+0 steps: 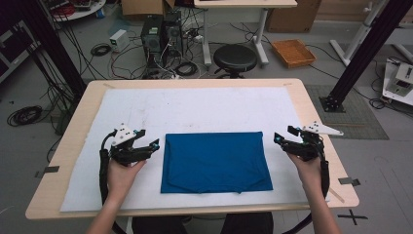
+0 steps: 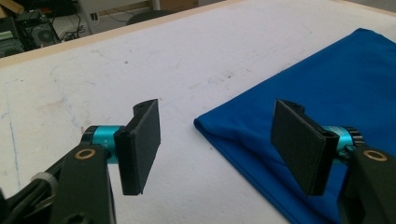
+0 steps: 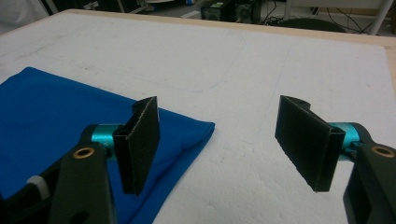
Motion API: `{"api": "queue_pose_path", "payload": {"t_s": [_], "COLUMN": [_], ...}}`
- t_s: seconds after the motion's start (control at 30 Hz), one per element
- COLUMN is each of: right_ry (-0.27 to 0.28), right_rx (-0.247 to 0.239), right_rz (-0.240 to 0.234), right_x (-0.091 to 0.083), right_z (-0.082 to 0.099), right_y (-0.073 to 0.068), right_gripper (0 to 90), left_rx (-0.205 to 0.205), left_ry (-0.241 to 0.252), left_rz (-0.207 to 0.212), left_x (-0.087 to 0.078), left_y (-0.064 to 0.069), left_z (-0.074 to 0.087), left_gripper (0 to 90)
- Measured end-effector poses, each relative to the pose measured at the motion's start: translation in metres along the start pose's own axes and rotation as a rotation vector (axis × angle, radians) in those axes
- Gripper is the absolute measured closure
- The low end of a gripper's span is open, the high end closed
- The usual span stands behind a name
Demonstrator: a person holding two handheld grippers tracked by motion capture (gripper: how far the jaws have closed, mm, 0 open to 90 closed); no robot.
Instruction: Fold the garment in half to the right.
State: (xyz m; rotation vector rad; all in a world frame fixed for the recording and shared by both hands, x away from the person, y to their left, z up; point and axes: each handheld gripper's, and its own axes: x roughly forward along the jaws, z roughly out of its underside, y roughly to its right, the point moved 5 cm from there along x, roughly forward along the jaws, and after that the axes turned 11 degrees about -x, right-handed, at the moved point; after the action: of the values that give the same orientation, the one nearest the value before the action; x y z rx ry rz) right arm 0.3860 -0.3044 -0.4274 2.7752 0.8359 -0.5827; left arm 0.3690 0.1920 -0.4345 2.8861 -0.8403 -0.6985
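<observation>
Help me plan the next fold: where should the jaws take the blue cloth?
Probably at the two far corners of the blue cloth, the left gripper coming from its left edge and the right gripper from its right. It lies flat; only edges offer a pinch.

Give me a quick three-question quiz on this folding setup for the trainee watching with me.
1. True or false: the left gripper is clamped on the blue cloth.
2. What lies between the cloth and the wooden table?
A. a white mat
B. a green towel
C. a metal tray
3. How do the right gripper jaws stand, and do they touch the cloth?

Key
1. False: its jaws stand open beside the cloth's far left corner.
2. A: the white mat.
3. Open, beside the cloth's far right corner, holding nothing.
</observation>
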Motion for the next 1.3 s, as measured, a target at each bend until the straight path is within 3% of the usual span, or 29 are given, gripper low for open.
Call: {"api": "queue_pose_path", "payload": {"t_s": [0.3, 0.43, 0.6, 0.73, 0.87, 1.0, 1.17, 1.3], "right_ry": [-0.007, 0.001, 0.009, 0.012, 0.014, 0.006, -0.001, 0.002], "right_rx": [0.008, 0.013, 0.020, 0.021, 0.004, -0.010, -0.026, -0.037], "right_rz": [0.010, 0.024, 0.035, 0.045, 0.058, 0.057, 0.052, 0.049], "right_x": [-0.002, -0.007, -0.012, -0.014, -0.015, -0.012, -0.008, -0.008], "right_z": [0.003, 0.003, 0.004, 0.002, 0.000, 0.000, -0.001, -0.002], "right_y": [0.005, 0.009, 0.013, 0.012, 0.010, 0.007, 0.002, 0.000], "right_gripper": [30.8, 30.8, 30.8, 30.9, 31.3, 31.4, 31.5, 31.5], "left_rx": [-0.017, -0.011, -0.020, -0.075, -0.145, -0.238, -0.355, -0.408], "left_ry": [-0.005, 0.016, 0.007, 0.008, -0.007, -0.062, -0.147, -0.181], "left_rz": [-0.023, -0.016, -0.016, -0.007, -0.025, 0.019, 0.019, 0.024], "left_x": [0.000, -0.007, -0.018, -0.031, -0.043, -0.045, -0.043, -0.043], "left_y": [0.003, 0.012, 0.024, 0.030, 0.035, 0.044, 0.054, 0.057], "left_z": [-0.003, -0.008, -0.002, 0.008, 0.022, 0.040, 0.065, 0.076], "left_gripper": [33.5, 33.5, 33.5, 33.5, 34.0, 36.2, 40.4, 42.3]}}
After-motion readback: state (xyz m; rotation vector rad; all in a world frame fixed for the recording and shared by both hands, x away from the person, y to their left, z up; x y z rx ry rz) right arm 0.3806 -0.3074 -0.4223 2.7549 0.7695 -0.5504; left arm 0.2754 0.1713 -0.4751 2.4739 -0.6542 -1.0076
